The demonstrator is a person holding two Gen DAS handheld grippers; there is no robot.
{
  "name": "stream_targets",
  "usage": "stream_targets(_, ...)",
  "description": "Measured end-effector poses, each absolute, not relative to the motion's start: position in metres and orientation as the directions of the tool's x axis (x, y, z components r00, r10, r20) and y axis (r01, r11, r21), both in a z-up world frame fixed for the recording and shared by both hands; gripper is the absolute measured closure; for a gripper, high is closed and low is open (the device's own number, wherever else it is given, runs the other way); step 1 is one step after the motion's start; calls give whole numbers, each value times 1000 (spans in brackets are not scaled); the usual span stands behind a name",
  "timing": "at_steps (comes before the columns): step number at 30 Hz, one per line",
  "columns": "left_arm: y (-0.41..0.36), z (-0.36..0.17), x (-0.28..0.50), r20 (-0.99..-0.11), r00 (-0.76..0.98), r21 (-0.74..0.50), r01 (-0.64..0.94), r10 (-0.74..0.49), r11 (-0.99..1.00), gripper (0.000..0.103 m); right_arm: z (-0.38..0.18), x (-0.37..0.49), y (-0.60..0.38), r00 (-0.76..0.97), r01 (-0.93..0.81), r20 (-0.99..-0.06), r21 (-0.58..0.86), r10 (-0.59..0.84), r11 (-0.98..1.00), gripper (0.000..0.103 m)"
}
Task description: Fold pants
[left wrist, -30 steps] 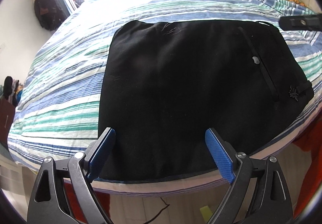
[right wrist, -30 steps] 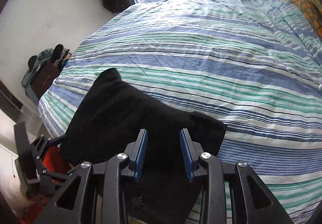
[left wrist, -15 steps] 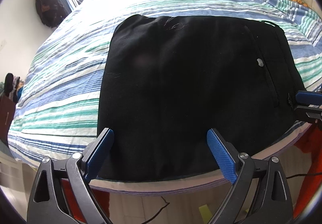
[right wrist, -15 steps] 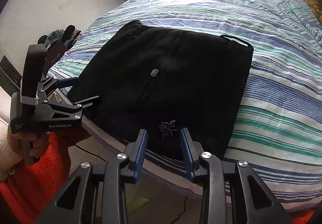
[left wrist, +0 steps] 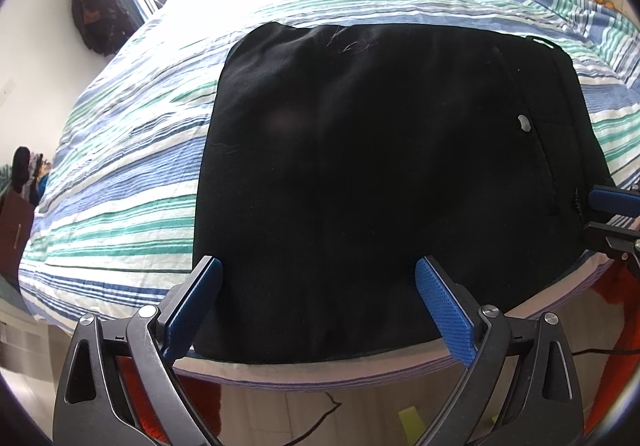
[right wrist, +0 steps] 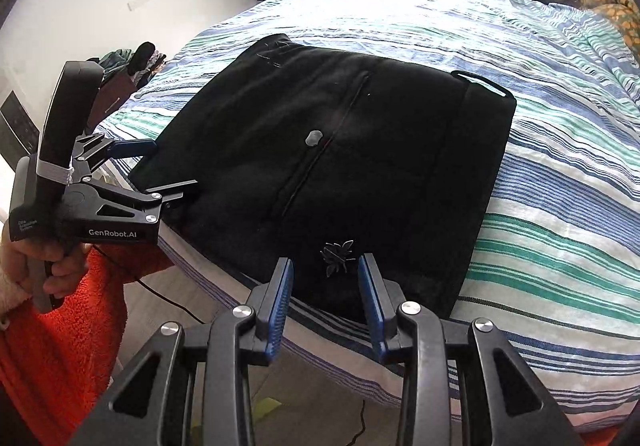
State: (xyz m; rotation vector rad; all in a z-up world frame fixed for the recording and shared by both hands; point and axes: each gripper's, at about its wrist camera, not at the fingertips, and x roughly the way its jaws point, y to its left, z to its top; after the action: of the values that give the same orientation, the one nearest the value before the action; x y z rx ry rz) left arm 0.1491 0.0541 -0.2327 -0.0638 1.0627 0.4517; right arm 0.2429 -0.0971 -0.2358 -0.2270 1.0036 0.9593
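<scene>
Pants [left wrist: 380, 173] lie flat on the bed [left wrist: 120, 173], already folded into a rough black rectangle, filling centre of the left wrist view and reaching the near mattress edge at frame bottom. In the right wrist view they sit centre frame, w/ a button [right wrist: 314, 137] mid-panel, a belt loop [right wrist: 482, 83] at upper right corner and a small dark ornament [right wrist: 338, 252] at the near hem.

Left hand-held gripper [left wrist: 318, 306]: jaws wide apart, straddling the near edge, holding nothing. Right hand-held gripper [right wrist: 326, 294]: jaws partly open either side of the ornament, not closed on cloth.

Handling, prob.: soft, limp, light fabric, several layers thick; won't slip much on the cotton cover but will sag and bunch if lifted by one point. Best hold looks like the two near corners, pinching all layers together, so the edge lifts evenly for the next fold.
</scene>
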Motion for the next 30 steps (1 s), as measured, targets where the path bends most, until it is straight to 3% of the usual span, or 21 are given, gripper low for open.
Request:
stream_targets(16, 52, -234, 148, -855, 404, 159, -394, 326, 905, 3, -238, 240, -95, 177, -773, -796, 252, 579, 583, 68)
stream_targets(21, 68, -222, 147, -882, 396, 93, -385, 255, 918, 3, -220, 244, -101, 161, -762, -790, 281, 591, 583, 68)
stream_targets(26, 129, -197, 124, -868, 459, -78, -502, 189, 862, 4, -190, 252, -142, 212, -704, -703, 372, 679, 605, 35)
stream_targets(30, 169, -219, 125, -893, 449, -224, -514, 37, 828, 4, -219, 288, -155, 110, -586, -711, 518, 695, 623, 34)
